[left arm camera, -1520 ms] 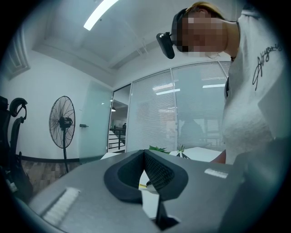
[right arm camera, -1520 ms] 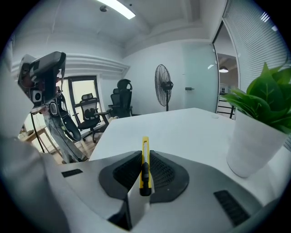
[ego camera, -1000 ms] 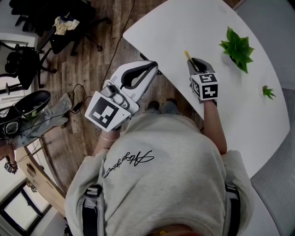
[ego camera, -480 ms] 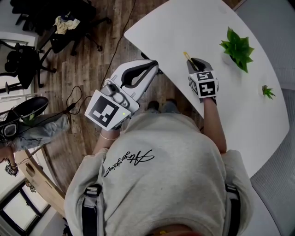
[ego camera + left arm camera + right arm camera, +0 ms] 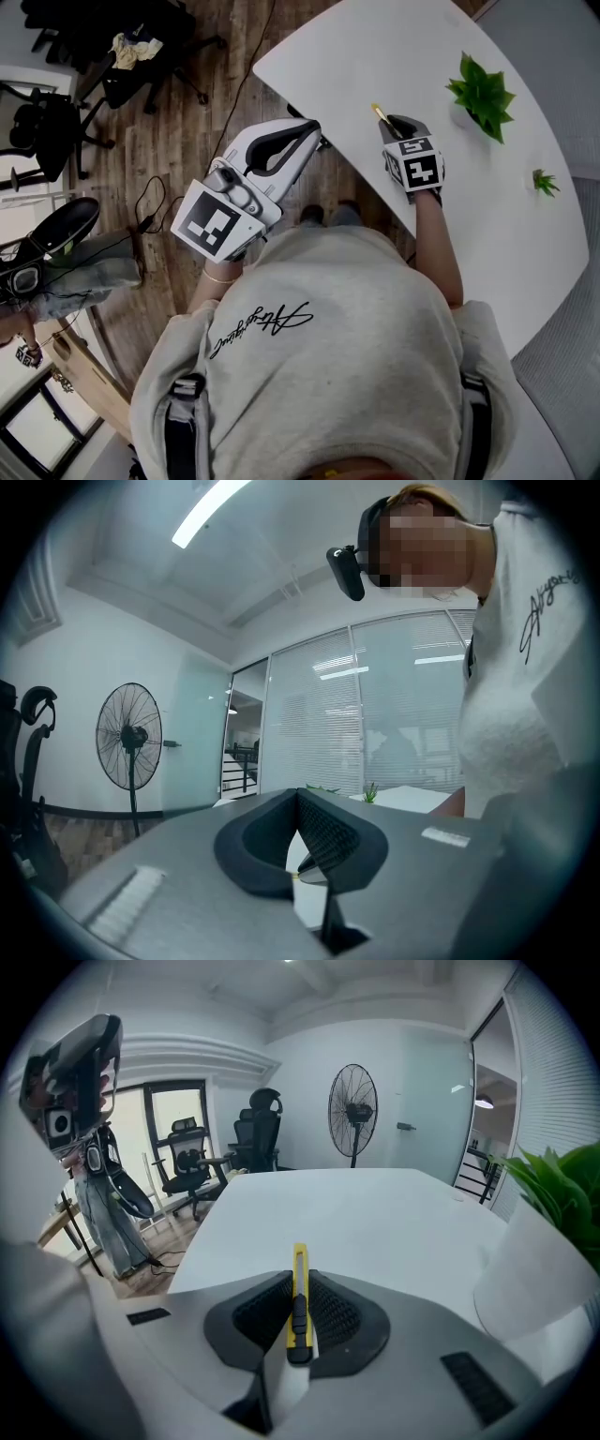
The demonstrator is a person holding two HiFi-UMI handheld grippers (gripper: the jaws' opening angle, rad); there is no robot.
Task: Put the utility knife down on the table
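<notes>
**A:** What is seen changed since a second ago, read from the left?

**B:** At the far left, over the wooden floor (image 5: 187, 112), a bystander's legs (image 5: 66, 272) are seen shifted lower in the head view. The left tongs (image 5: 312, 128) are found almost where they were, held off the near edge of the counter (image 5: 394, 56). The marker cube (image 5: 414, 169) of the right tongs (image 5: 394, 125) is seen turned a little and shifted slightly up the picture.

**A:** How are the tongs found?

**B:** The left tongs are clenched, pad against pad, with nothing gripped. The right tongs are clamped on the utility knife (image 5: 300, 1274). Its yellow body is pinched between the dark pads, with the black slider faced toward the camera and the tip stuck out ahead.

**A:** Where is the knife placed?

**B:** It is held over the counter, near the edge, as before. Whether its tip touches the surface cannot be told.

**A:** And containers?

**B:** To the right, a white pot (image 5: 539, 1274) is stood on the counter, and a green plant (image 5: 483, 92) is held in it. Further right a small plant (image 5: 544, 186) is seen; its container cannot be made out.
</notes>
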